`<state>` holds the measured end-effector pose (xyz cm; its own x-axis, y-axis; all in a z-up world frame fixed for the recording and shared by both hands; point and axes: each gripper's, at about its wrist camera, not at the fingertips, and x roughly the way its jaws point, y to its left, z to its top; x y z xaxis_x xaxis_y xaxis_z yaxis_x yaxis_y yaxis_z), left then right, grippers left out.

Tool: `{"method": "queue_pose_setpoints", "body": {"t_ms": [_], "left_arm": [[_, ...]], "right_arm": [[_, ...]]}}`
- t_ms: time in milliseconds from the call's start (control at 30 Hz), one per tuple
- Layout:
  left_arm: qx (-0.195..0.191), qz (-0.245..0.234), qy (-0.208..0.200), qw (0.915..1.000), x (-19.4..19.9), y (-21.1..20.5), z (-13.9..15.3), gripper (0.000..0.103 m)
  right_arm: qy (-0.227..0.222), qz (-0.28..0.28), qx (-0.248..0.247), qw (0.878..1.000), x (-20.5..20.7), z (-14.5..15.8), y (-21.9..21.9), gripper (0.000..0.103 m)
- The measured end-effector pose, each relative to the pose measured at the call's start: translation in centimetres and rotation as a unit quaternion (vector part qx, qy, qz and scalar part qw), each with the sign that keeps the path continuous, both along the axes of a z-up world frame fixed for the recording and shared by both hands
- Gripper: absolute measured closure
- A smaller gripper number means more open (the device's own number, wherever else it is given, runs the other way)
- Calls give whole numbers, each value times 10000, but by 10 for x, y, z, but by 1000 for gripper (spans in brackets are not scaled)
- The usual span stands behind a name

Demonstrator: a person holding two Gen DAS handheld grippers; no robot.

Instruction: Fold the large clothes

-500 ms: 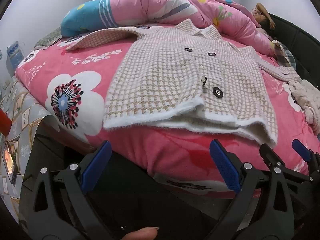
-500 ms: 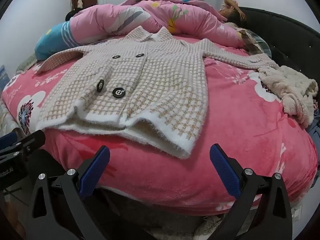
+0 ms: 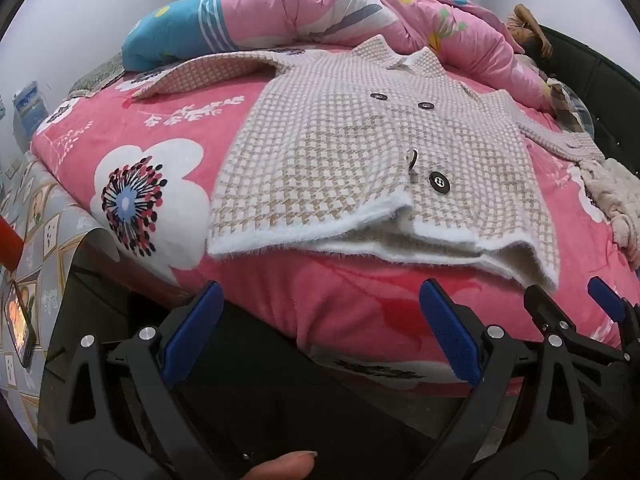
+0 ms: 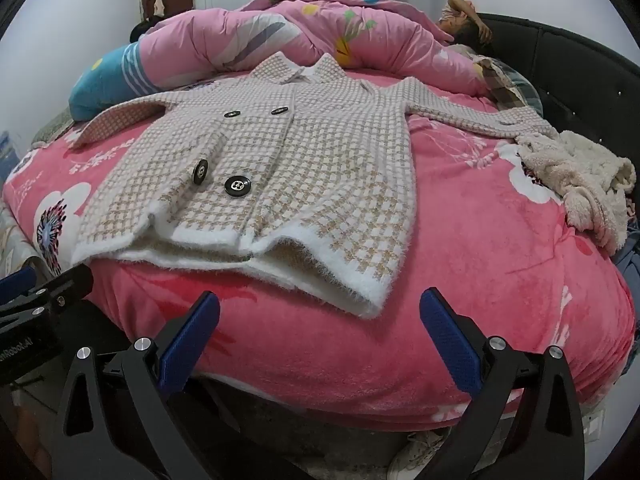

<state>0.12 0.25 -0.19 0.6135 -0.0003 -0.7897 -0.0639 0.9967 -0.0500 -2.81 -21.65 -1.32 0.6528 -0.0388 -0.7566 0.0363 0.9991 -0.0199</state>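
Checked coat [image 4: 304, 160] flat on pink floral bedspread [image 4: 500, 248].

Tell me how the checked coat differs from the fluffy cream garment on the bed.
The checked coat lies spread flat with both sleeves stretched out; the fluffy cream garment sits crumpled in a heap. The coat has a beige and white check with dark buttons; the cream garment is plain, with no buttons visible. The coat lies mid-bed, its hem nearest the grippers; the cream garment is off at the right edge. Both rest on the pink floral blanket.
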Motion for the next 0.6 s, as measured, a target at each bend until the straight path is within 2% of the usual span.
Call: {"method": "queue_pose_setpoints", "body": {"t_ms": [600], "left_arm": [[17, -2, 17, 10000, 1, 1, -3, 8]], "right_arm": [[17, 3, -1, 10000, 3, 0, 1, 5]]}}
